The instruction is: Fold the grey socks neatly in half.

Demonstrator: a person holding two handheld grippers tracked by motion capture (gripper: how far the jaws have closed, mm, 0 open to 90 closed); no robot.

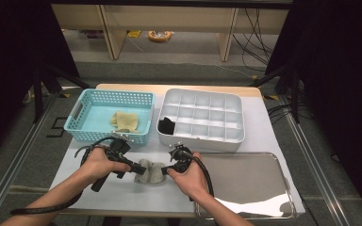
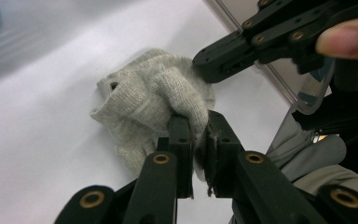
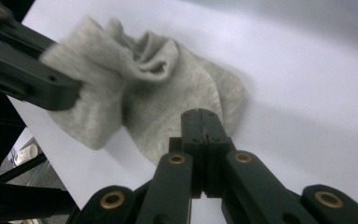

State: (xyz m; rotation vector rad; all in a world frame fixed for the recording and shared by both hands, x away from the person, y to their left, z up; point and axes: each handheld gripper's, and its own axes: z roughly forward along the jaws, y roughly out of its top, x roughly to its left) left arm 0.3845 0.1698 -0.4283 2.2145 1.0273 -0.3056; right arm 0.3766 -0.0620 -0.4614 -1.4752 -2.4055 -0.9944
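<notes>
Counter: we've got a white top, and the grey sock lies near its front edge, well short of the drop.
Steel tray: just right of the sock, raised rim; we'd lift over it rather than drag.
White divider box: behind the sock and a little right, many cells, one holding something dark.
Blue basket: behind the sock to the left, a tan cloth inside; open room above both containers.
Grey sock: soft knit, light, floppy, bunched in folds. We judge it will sag and stretch, not slip, so pinch a thick fold or the cuff, not a single layer.
Left gripper: at the sock's left side, jaws clamped on a gathered fold, knit squeezed between them.
Right gripper: at the sock's right edge, jaws pressed fully together; whether a thin edge of fabric is caught, we cannot tell.
</notes>
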